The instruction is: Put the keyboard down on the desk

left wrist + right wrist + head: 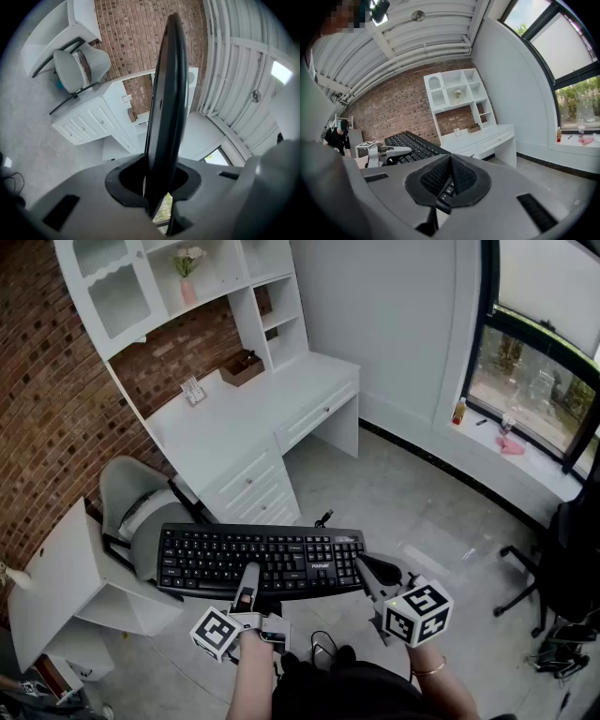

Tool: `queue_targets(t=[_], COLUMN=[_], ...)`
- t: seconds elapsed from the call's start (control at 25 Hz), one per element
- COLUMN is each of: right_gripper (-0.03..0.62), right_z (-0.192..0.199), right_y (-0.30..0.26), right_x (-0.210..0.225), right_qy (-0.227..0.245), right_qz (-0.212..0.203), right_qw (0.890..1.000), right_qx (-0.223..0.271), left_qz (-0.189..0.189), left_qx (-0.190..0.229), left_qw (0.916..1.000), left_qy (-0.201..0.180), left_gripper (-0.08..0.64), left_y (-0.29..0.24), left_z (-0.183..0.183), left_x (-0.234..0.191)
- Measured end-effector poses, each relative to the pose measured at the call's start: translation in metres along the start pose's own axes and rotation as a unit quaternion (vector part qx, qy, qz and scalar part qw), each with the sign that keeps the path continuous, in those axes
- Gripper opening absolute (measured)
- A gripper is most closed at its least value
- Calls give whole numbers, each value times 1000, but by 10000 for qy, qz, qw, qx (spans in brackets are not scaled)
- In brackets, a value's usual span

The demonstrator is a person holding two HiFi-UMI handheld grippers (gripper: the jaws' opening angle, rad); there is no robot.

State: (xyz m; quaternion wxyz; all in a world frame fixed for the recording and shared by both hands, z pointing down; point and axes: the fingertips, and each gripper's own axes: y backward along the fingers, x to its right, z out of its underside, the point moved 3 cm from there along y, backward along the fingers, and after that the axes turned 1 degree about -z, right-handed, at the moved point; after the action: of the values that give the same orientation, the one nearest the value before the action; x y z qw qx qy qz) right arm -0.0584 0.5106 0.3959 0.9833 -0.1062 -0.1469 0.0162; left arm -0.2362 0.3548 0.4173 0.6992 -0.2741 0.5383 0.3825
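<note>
A black keyboard (262,559) hangs level in the air in front of me, above the floor and short of the white desk (253,404). My left gripper (248,582) is shut on its near edge around the middle. In the left gripper view the keyboard (168,93) stands edge-on between the jaws of that gripper (159,176). My right gripper (370,570) is shut with its tips at the keyboard's right end. In the right gripper view its pads (461,176) meet, with the keyboard (410,143) just beyond them. I cannot tell whether it touches the keyboard.
A grey chair (141,512) stands left of the desk's drawers, with a white side table (56,577) beside it. A white hutch (187,277) rises over the desk, and a small brown box (242,367) sits on the desktop. A black office chair (572,559) stands at the right, by the window (544,362).
</note>
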Motion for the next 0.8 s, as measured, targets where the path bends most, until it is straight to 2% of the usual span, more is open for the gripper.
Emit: queue_targets(t=[0.44,0.68,0.8], right_gripper=[5,5,5], right_z=[-2,-6,-11], right_y=[8,-7,-16], right_x=[22,22,26], right_qy=[-154,-214,-187], right_qz=[-56,-265,-303], right_qw=[9997,9993,9993], right_qx=[167,148,148], left_qz=[102,125,-36], left_qx=[4,97,160], left_qw=[9998,9998,9999], left_qy=[173,91,32], left_gripper=[71,71,71], left_y=[-18,-27,-32], left_z=[20,8,-1], left_x=[4,9,4])
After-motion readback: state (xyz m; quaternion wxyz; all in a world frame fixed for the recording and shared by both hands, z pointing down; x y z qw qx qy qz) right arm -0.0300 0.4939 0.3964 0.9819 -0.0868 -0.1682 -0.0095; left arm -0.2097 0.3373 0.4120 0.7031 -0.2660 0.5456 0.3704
